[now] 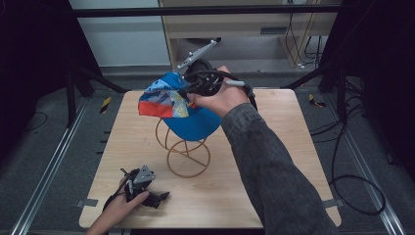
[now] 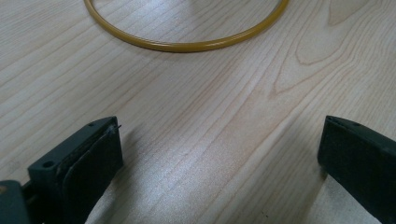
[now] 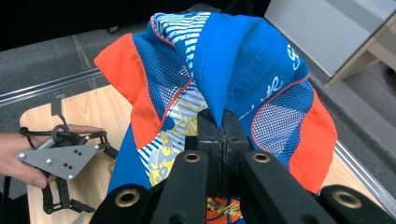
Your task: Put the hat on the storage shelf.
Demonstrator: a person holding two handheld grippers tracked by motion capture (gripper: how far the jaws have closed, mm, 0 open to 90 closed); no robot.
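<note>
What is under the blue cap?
Under the cap a yellow wire stand rises from the table; its top is covered. The right gripper pinches the cap's fabric.

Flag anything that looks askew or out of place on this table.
The blue, orange and striped fabric cap sits crooked over the gold wire stand, bunched where the right gripper pinches a fold. The left gripper rests open on the wooden table.
</note>
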